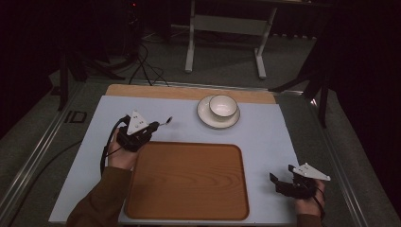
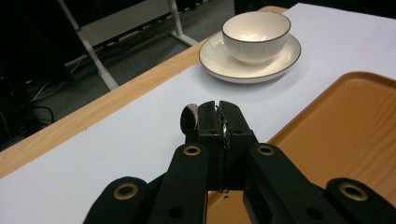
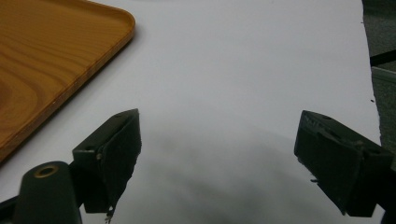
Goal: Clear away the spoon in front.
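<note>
Dark room around a table with a pale mat (image 1: 265, 127) over it, wood edge showing at the far side. My left gripper (image 1: 152, 126) was clamped tight on a small metal spoon (image 2: 189, 116), its bowl poking out just past the jaw tips on their left side. Beyond those tips and a bit right sat a white bowl (image 2: 255, 35) on a saucer (image 2: 219, 63). Right beside that claw ran the wooden tray (image 1: 189, 182). My right gripper (image 3: 217, 163) hovered over bare mat with jaws spread wide, nothing between them, tray corner off to its left.
</note>
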Motion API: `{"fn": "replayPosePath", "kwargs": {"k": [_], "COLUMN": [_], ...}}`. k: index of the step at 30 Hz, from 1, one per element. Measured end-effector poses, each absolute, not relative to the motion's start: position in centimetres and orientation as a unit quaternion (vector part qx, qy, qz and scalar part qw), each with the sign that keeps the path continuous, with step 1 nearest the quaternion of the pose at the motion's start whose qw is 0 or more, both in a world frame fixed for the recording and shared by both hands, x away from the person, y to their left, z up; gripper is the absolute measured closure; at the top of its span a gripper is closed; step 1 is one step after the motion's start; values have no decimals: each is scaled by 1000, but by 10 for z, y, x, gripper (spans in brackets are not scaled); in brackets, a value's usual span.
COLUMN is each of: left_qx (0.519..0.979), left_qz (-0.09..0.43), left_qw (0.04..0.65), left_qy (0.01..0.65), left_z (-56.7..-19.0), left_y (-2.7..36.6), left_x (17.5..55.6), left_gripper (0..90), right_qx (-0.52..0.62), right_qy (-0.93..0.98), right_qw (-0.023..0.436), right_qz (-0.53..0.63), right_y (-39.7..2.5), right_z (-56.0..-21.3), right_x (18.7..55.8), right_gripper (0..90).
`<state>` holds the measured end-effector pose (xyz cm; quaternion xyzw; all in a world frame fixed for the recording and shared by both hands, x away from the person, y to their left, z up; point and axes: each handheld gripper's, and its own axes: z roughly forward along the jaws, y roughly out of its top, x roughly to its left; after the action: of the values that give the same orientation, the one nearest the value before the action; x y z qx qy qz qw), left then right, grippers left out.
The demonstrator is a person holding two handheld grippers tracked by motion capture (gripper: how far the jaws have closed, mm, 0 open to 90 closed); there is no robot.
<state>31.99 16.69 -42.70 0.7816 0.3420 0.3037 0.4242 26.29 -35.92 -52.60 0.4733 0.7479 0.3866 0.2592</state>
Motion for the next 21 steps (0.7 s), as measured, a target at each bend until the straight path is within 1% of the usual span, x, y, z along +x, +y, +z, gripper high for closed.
{"fn": "replayPosePath", "kwargs": {"k": [21], "left_qx": [783], "left_qz": [304], "left_qw": [411], "left_qy": [355], "left_z": [-443], "left_y": [188], "left_x": [293], "left_gripper": [886], "right_qx": [472], "right_qy": [749], "right_qw": [260], "right_qz": [385], "right_y": [-359], "right_z": [-526], "right_x": [263], "right_gripper": [147]}}
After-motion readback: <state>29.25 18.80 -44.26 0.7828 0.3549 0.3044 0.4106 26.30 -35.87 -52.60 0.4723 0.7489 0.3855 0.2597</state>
